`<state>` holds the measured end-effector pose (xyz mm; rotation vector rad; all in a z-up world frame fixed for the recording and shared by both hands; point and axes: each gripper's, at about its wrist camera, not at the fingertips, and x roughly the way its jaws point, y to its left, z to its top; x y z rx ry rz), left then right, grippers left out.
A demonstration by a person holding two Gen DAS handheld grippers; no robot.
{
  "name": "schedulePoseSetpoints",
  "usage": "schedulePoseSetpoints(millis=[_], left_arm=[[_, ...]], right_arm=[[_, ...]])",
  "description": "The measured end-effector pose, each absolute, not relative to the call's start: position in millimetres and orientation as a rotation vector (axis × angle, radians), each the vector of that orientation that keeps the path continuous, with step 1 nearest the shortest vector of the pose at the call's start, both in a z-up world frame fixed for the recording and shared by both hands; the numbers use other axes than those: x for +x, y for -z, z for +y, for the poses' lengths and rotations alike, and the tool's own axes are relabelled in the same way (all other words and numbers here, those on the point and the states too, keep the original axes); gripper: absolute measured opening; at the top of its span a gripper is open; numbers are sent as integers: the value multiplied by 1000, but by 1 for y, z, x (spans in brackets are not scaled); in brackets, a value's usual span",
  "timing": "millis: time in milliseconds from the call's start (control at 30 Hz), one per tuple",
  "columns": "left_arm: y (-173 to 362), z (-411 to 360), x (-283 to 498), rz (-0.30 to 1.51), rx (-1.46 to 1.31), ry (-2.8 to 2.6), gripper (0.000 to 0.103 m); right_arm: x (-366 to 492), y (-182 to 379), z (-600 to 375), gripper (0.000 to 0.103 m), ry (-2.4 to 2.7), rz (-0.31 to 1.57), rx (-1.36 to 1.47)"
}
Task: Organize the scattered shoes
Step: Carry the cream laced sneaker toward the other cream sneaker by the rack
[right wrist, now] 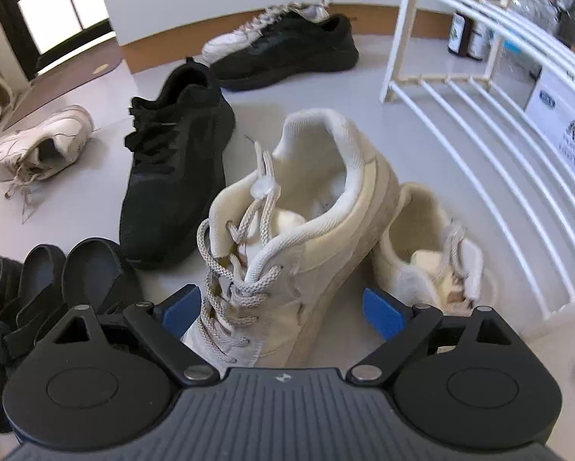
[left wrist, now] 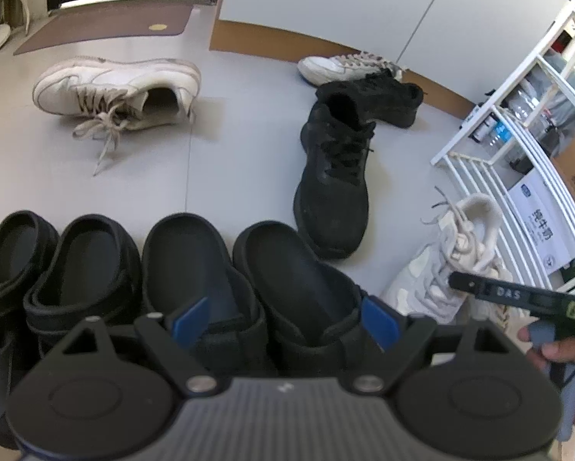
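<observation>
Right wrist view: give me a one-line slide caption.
Open right gripper straddles a tilted cream sneaker leaning beside its mate, by a white rack.

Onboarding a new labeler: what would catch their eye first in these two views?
The cream sneaker fills the right wrist view, tilted between the right gripper pads, leaning over its mate beside the white rack. In the left wrist view, four black clogs stand in a row under the open left gripper. Beyond, a black sneaker and a white sneaker lie scattered on the floor.
</observation>
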<state>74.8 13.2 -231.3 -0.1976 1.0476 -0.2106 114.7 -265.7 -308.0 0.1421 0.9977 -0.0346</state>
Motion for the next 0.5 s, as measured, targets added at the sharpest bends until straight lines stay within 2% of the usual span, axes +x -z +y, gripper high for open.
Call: schedulePoseSetpoints(millis=[500], left_arm=[[233, 8, 74, 1065, -204, 235, 88]], right_arm=[[134, 332, -246, 95, 138, 1009, 146]])
